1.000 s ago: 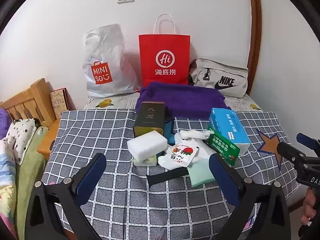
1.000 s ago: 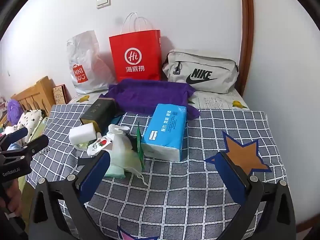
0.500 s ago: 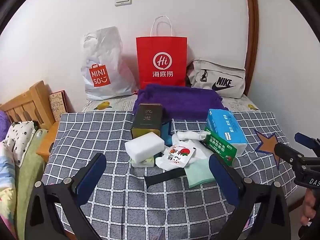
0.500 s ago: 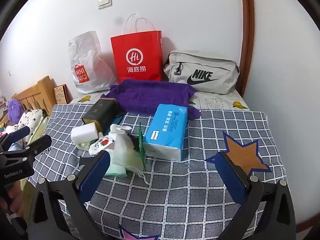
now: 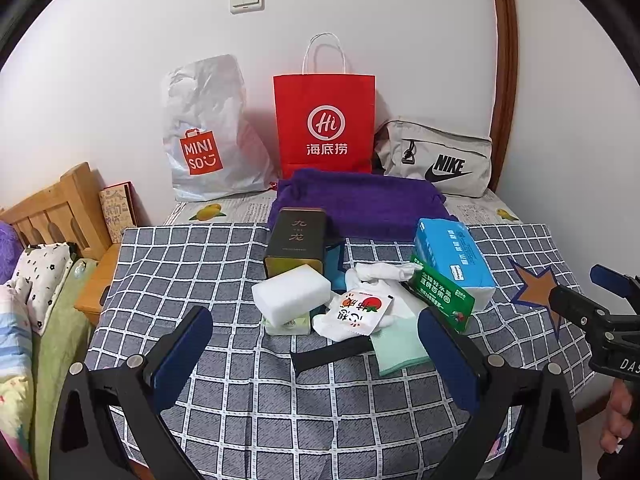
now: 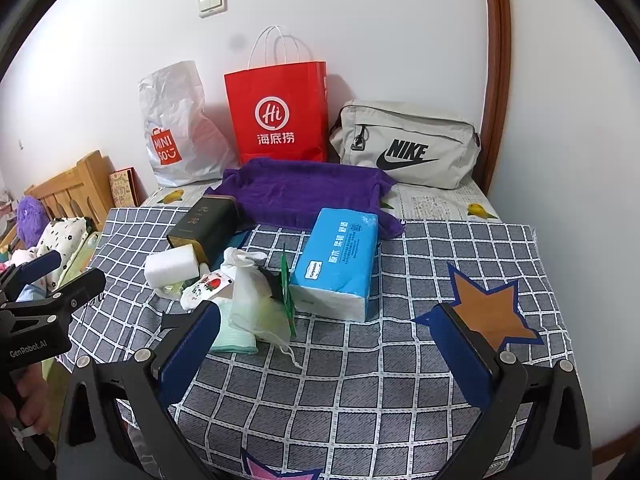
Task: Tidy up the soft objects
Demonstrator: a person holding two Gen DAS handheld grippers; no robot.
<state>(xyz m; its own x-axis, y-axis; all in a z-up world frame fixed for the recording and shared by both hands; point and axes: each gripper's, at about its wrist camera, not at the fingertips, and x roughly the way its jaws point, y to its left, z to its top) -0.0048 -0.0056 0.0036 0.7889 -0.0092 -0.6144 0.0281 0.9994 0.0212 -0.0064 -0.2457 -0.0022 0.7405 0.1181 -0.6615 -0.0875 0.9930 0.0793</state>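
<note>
A pile of soft things lies mid-table on the checked cloth (image 5: 200,264): a white sponge block (image 5: 291,293), a white packet with a red fruit print (image 5: 358,308), a mint green cloth (image 5: 400,346), a blue tissue pack (image 5: 452,258) and a green packet (image 5: 442,292). A purple towel (image 5: 360,200) lies behind them. My left gripper (image 5: 316,350) is open and empty, hovering in front of the pile. My right gripper (image 6: 326,346) is open and empty, in front of the tissue pack (image 6: 338,260) and a white drawstring pouch (image 6: 256,300).
A dark tin (image 5: 296,240) stands behind the sponge. Against the wall stand a Miniso plastic bag (image 5: 208,132), a red paper bag (image 5: 324,120) and a grey Nike bag (image 5: 438,158). A wooden bed frame (image 5: 56,208) and bedding lie to the left.
Both grippers have drawn back and lifted slightly, so the table objects sit a little lower and farther in each view. Both stay open and empty.
</note>
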